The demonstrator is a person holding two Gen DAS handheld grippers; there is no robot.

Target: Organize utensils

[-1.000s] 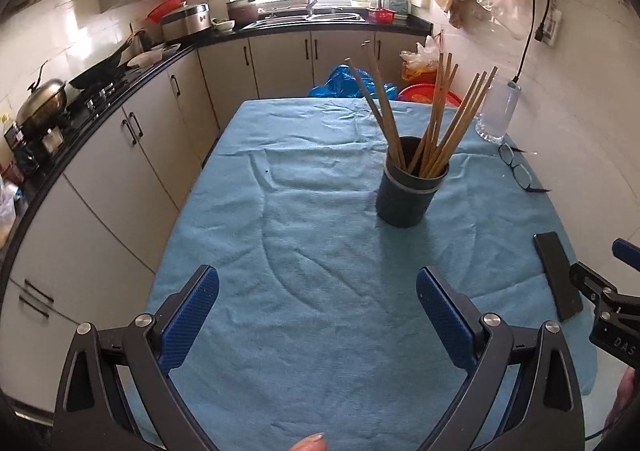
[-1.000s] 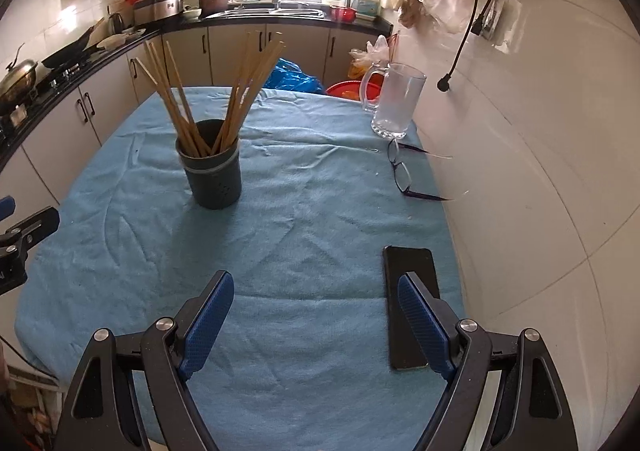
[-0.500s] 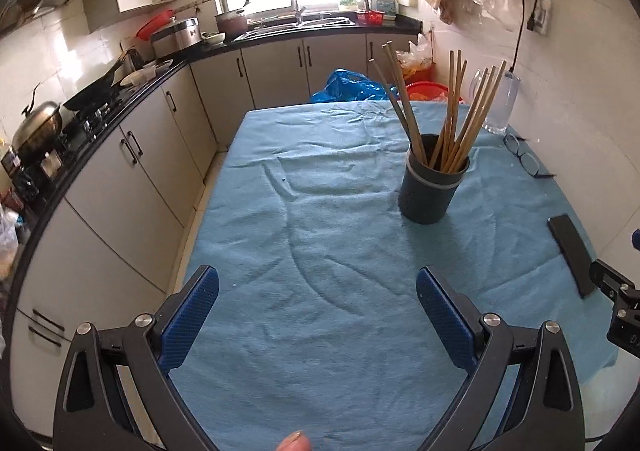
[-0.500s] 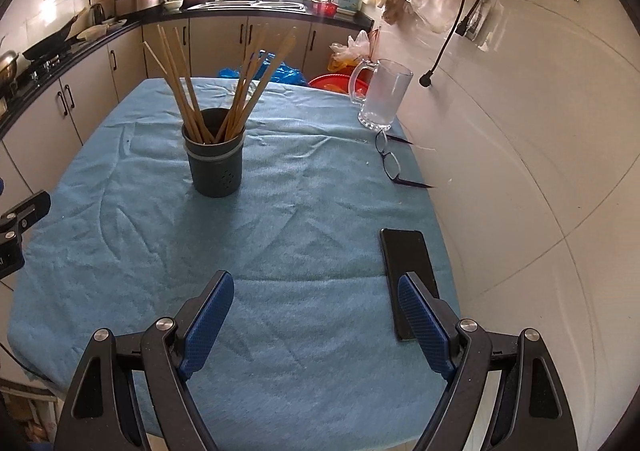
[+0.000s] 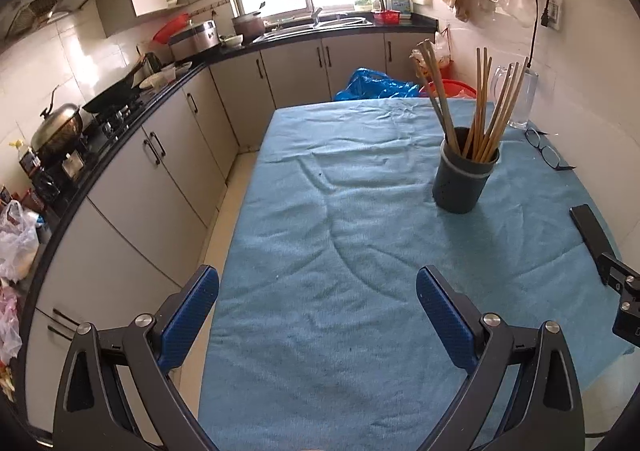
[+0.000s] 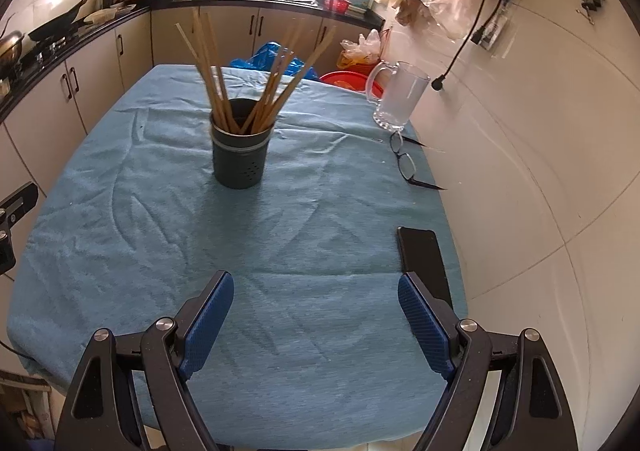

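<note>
Both my left tongs (image 5: 318, 315) and right tongs (image 6: 316, 321) have drawn back, spread and empty. The chopsticks (image 6: 244, 83) stand in the holder (image 6: 239, 155) mid-tabletop (image 6: 120, 219); task probably complete.

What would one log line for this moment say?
left gripper: open, empty | right gripper: open, empty | chopsticks: in holder

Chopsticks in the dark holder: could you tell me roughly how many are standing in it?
About 10 chopsticks, all upright in the dark holder on the blue cloth: one bunch leans left, the other right. They overlap, so some may be hidden.
</note>
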